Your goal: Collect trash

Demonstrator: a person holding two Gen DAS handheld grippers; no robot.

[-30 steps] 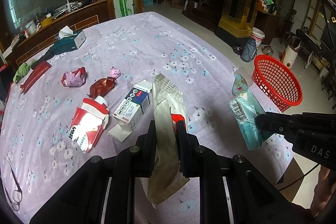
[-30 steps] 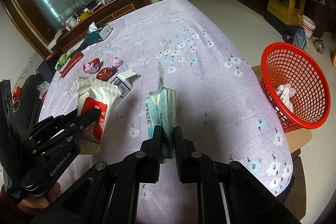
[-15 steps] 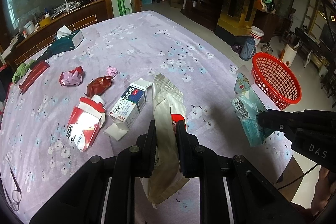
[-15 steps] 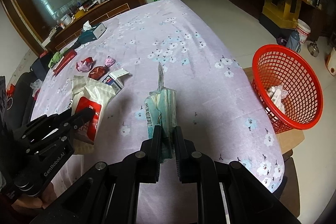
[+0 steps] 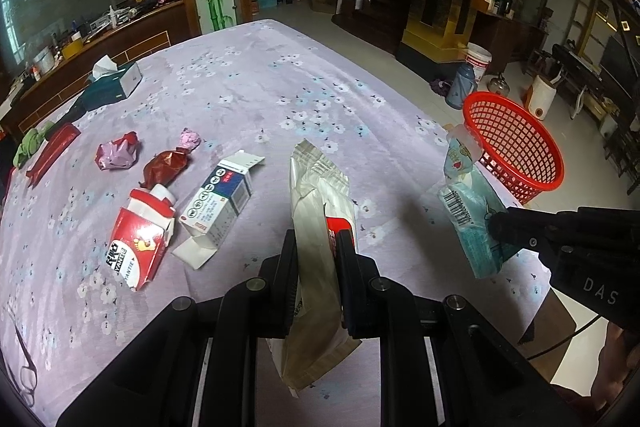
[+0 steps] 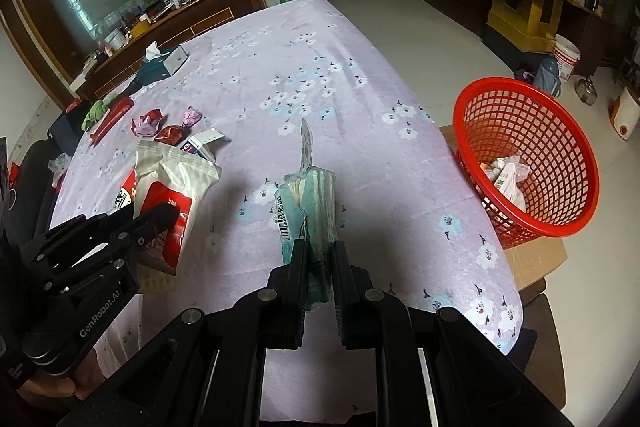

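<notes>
nearest, the left gripper (image 5: pixel 316 247) is clamped on a beige and red snack bag (image 5: pixel 316 195) and the right gripper (image 6: pixel 318 255) on a teal wrapper (image 6: pixel 308 203), both lifted off the table (image 6: pixel 320 67), probably for carrying to the red basket (image 6: pixel 528 155) beyond its edge, while further wrappers lie behind.

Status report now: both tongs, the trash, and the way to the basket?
Left tongs shut on beige wrapper. Right tongs shut on teal packet. Both lifted above table. Red basket to the right, nothing between.
</notes>
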